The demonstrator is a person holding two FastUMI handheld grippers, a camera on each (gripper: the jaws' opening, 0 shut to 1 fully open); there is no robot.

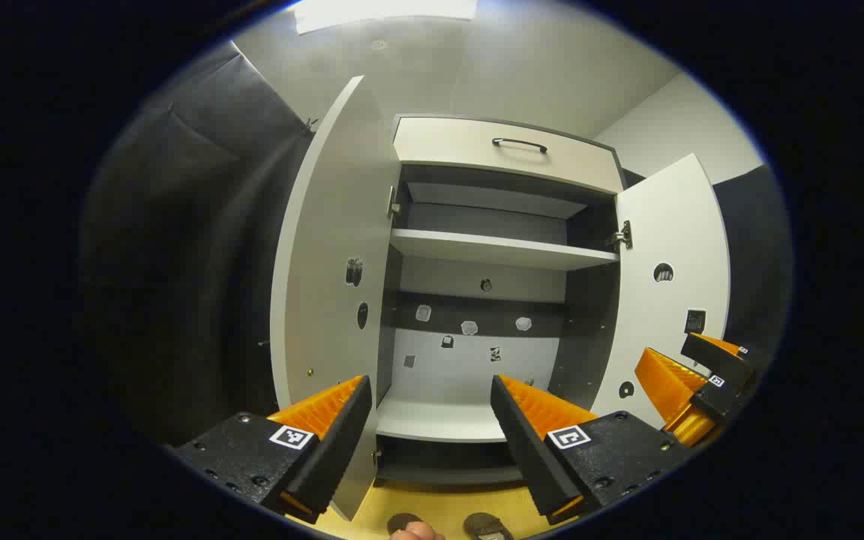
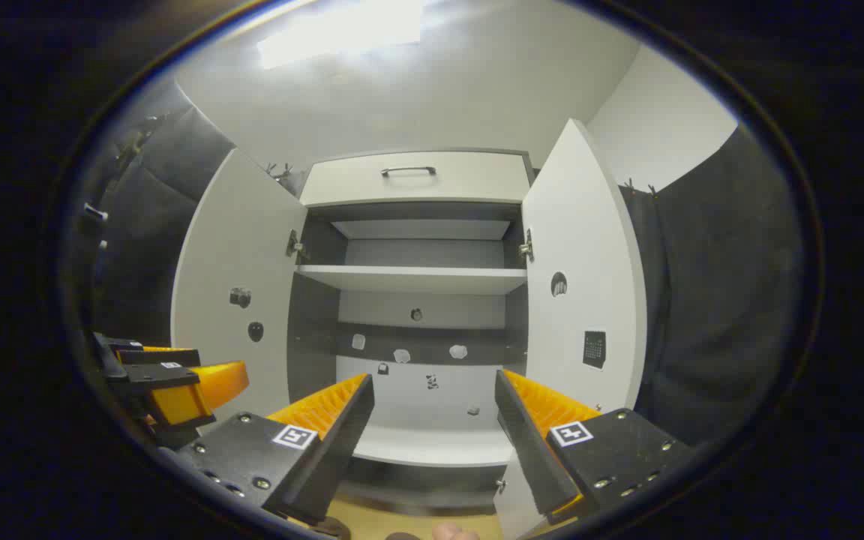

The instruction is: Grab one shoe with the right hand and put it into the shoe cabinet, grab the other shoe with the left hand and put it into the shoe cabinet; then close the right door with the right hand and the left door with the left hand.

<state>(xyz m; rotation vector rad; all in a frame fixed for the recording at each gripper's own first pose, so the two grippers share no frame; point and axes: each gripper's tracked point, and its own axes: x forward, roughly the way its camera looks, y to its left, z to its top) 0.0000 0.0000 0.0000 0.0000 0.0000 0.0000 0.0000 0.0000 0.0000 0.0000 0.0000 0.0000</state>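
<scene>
Beyond both spread claws (image 1: 428,420) (image 2: 432,420), shoe cabinet (image 1: 492,255) stands open.

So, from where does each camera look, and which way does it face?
Left gripper view: rides on the left gripper, facing the open cabinet from slightly left; own open fingers at the bottom, right gripper at the right edge.
Right gripper view: rides on the right gripper, facing the cabinet straight on; own open fingers below, left gripper at the left edge.
Shared: the cabinet with both doors open, its drawer on top.
</scene>
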